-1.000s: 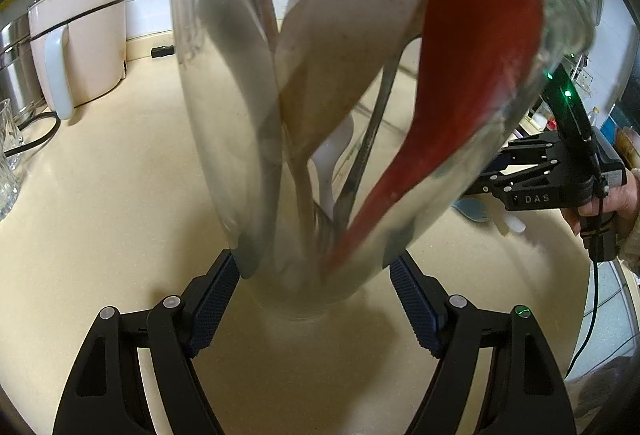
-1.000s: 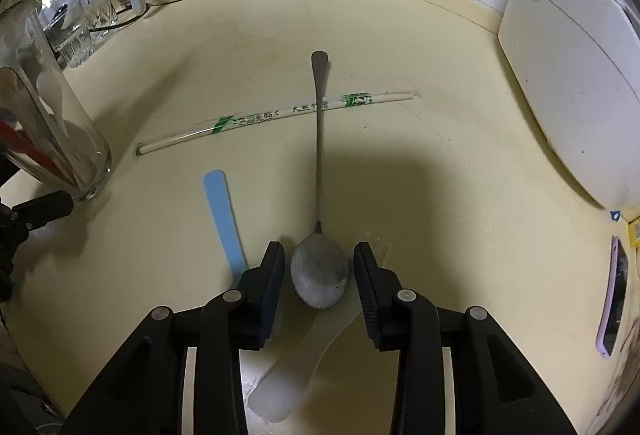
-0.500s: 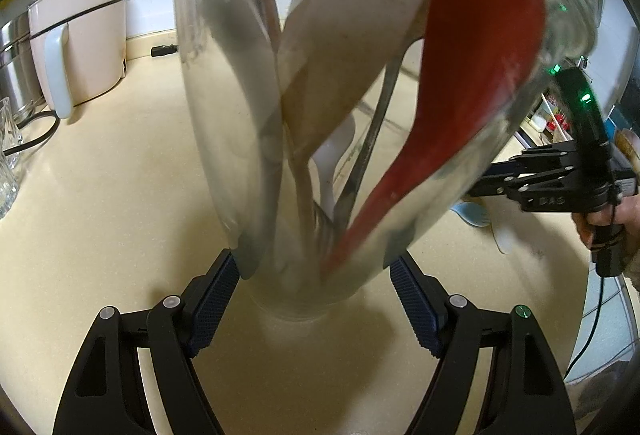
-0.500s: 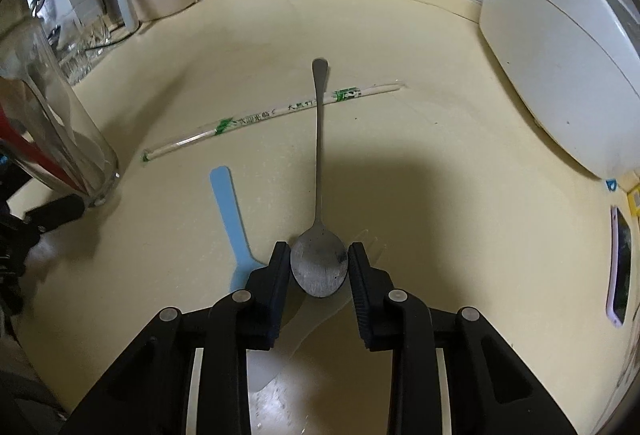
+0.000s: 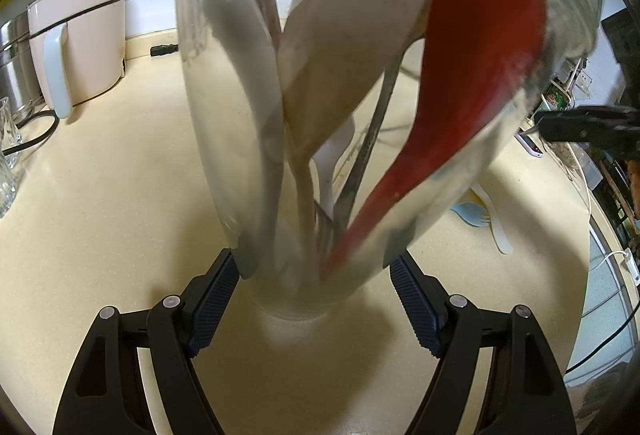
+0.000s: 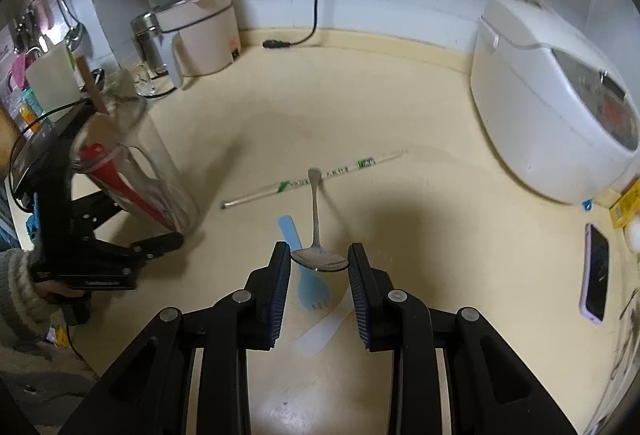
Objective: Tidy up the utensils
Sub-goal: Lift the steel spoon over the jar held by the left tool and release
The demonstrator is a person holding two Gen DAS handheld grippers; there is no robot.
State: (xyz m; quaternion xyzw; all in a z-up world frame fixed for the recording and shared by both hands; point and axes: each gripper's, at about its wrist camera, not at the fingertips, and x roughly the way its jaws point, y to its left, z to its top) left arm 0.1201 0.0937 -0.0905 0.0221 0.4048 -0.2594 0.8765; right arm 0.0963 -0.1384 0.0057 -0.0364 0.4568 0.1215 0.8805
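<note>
Your right gripper (image 6: 319,263) jaws hold the metal spoon (image 6: 318,255) by its bowl, handle pointing fwd; glass jar (image 6: 132,171), clamped in left gripper (image 5: 316,287) jaws, sits to your left w/ mouth tilted toward you

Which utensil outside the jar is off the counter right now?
The metal spoon, its bowl pinched in the right gripper; the blue fork lies flat.

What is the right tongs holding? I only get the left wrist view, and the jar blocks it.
Observer: The right tongs grip a metal spoon by its bowl, handle pointing away.
Operator: Any utensil on the counter that I can't see?
Observer: Wrapped chopsticks lie on the counter, between the glass jar and a white rice cooker.
</note>
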